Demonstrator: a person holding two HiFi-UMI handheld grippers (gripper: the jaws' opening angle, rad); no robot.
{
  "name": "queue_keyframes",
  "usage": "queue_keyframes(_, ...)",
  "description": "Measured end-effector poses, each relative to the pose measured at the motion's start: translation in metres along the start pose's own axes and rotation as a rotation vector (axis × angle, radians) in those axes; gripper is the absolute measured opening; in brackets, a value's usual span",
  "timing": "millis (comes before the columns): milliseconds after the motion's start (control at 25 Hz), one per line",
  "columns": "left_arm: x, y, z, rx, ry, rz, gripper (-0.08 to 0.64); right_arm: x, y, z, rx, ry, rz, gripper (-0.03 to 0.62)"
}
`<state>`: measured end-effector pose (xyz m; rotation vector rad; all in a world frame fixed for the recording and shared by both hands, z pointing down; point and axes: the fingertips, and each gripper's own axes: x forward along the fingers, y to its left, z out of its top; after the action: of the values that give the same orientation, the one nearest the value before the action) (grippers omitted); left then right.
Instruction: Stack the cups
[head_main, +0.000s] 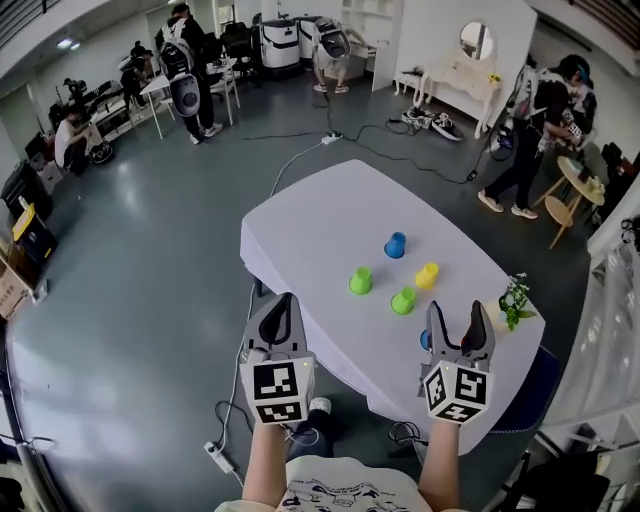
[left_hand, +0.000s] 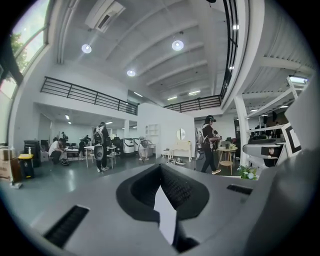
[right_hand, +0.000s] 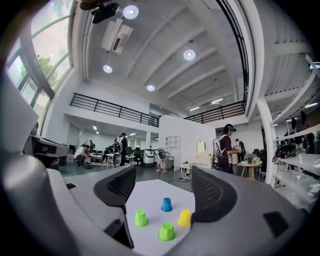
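Four upside-down cups stand apart on the white table (head_main: 310, 215): a blue cup (head_main: 396, 245), a yellow cup (head_main: 427, 276) and two green cups (head_main: 361, 281) (head_main: 404, 300). The right gripper view shows the same blue cup (right_hand: 166, 204), yellow cup (right_hand: 184, 218) and green cups (right_hand: 141, 218) (right_hand: 166, 231) ahead between the jaws. My right gripper (head_main: 458, 325) (right_hand: 164, 186) is open and empty over the table's near edge. At the table's near left edge, short of the cups, my left gripper (head_main: 278, 305) (left_hand: 161, 172) is shut with nothing in it.
A small flowering plant (head_main: 515, 300) stands at the table's right edge, close to my right gripper. A blue chair (head_main: 530, 390) is beside the near right corner. A power strip (head_main: 215, 455) and cables lie on the floor. People and furniture ring the room.
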<state>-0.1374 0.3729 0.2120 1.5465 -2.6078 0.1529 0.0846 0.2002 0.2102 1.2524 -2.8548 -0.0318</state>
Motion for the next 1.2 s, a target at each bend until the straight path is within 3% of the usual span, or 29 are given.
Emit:
queue_keyframes(160, 0.074, 0.023, 0.003, 0.011, -0.001, -0.068, 0.014, 0.057, 0.007, -0.007, -0.006, 0.009, -0.062, 0.35)
queue_keyframes(360, 0.138, 0.01, -0.006, 0.026, 0.018, -0.15, 0.014, 0.096, -0.011, -0.029, 0.0, 0.047, -0.127, 0.35)
queue_keyframes(720, 0.204, -0.009, -0.011, 0.039, 0.06, -0.256, 0.014, 0.129, -0.032, -0.046, 0.018, 0.109, -0.222, 0.35)
queue_keyframes(1200, 0.284, -0.062, -0.027, 0.065, 0.119, -0.309, 0.014, 0.18, -0.096, -0.085, 0.055, 0.173, -0.273, 0.35)
